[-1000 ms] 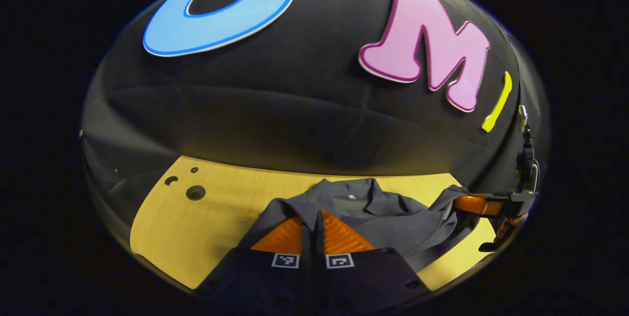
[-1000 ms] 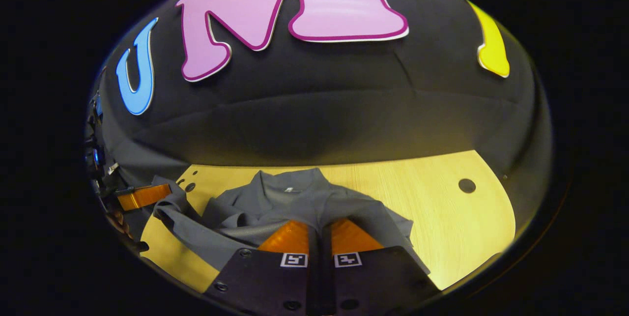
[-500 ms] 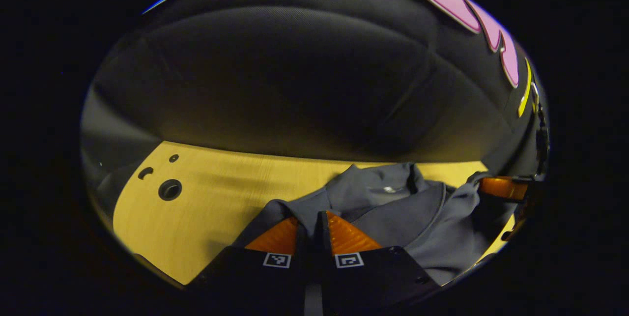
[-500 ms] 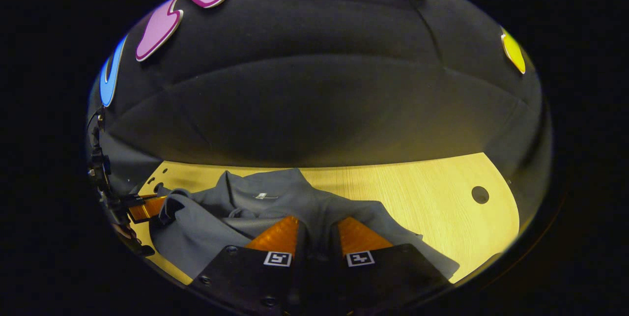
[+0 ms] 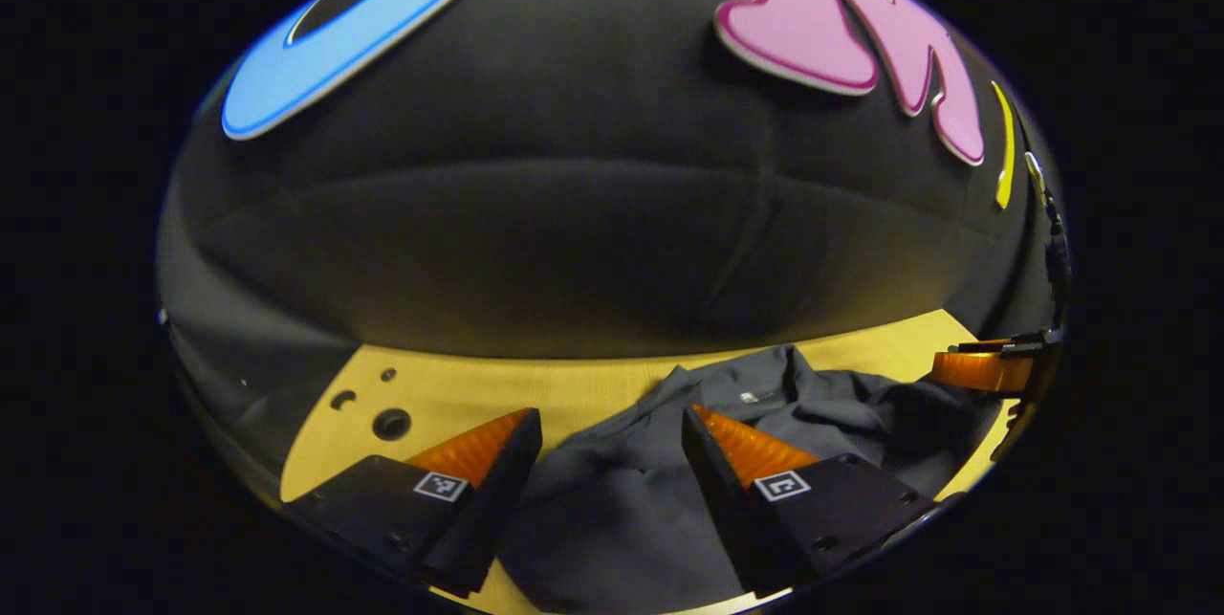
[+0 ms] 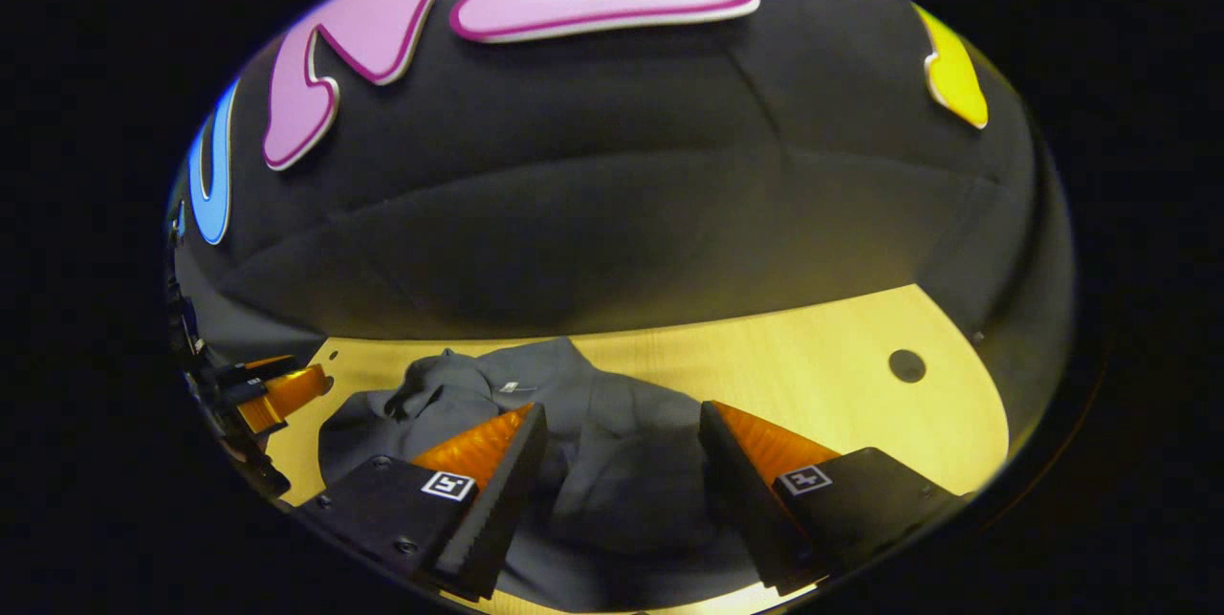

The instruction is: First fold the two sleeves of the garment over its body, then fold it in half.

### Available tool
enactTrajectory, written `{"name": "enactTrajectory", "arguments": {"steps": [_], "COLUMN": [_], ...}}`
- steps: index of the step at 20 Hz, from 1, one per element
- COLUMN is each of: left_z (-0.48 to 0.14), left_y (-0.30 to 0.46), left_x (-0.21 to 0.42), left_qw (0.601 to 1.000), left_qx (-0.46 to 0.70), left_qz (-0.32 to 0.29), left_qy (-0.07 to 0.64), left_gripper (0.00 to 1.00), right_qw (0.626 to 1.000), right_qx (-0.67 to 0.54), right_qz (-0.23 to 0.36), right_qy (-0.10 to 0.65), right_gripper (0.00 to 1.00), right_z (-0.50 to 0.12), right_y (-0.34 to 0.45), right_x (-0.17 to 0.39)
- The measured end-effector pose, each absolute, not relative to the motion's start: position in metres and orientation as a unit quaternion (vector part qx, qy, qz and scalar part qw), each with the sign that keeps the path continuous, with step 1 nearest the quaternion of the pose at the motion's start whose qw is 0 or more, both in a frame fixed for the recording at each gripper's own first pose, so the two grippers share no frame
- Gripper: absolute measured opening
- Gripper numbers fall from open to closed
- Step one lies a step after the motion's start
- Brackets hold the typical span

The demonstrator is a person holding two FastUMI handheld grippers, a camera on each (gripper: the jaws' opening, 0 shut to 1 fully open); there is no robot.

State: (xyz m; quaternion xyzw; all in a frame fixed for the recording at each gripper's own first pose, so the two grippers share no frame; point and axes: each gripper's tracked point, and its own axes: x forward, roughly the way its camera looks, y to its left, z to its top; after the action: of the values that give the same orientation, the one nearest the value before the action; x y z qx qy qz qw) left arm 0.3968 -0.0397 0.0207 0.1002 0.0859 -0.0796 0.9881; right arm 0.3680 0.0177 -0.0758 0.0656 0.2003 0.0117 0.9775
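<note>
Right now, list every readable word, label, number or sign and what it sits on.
Neck label inside the grey garment's collar: a small white patch, too small to read.
Square black-and-white markers on the left tongs and right tongs: coded patterns, no words.
Wooden table: no text.

A light wooden table [image 5: 459, 395] fills the lower part of both views. It has small round holes [image 5: 391, 423] at lower left in the left gripper view. A dark grey garment [image 6: 612, 462] lies crumpled directly on it.
</note>
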Motion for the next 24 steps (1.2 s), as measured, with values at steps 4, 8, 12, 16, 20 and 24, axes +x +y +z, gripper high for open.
{"name": "enactTrajectory", "arguments": {"steps": [4, 8, 12, 16, 20, 24], "left_z": [0.078, 0.123, 0.131, 0.114, 0.099, 0.098], "left_y": [-0.044, -0.05, -0.05, -0.054, -0.064, -0.053], "left_x": [0.33, 0.241, 0.141, 0.045, -0.023, -0.065], "left_qw": [0.991, 0.991, 0.985, 0.983, 0.983, 0.976], "left_qx": [0.106, 0.112, 0.145, 0.138, 0.094, 0.141], "left_qz": [-0.07, -0.073, -0.079, -0.114, -0.147, -0.13], "left_qy": [0.029, -0.02, -0.05, -0.05, -0.053, -0.104], "left_gripper": [0.97, 0.96, 0.97, 0.97, 0.97, 0.97], "right_qw": [0.989, 0.994, 0.995, 0.997, 0.997, 0.999], "right_qx": [0.02, -0.004, 0.002, -0.002, 0.002, 0.005], "right_qz": [0.009, 0.027, 0.038, 0.04, 0.043, 0.028], "right_qy": [0.145, 0.105, 0.096, 0.072, 0.064, 0.037], "right_gripper": [0.98, 0.99, 0.98, 0.99, 0.99, 0.98], "right_z": [-0.02, 0.03, 0.054, 0.066, 0.06, 0.057], "right_y": [0.007, 0.011, 0.019, 0.022, 0.035, 0.033], "right_x": [0.326, 0.264, 0.194, 0.114, 0.031, -0.029]}}
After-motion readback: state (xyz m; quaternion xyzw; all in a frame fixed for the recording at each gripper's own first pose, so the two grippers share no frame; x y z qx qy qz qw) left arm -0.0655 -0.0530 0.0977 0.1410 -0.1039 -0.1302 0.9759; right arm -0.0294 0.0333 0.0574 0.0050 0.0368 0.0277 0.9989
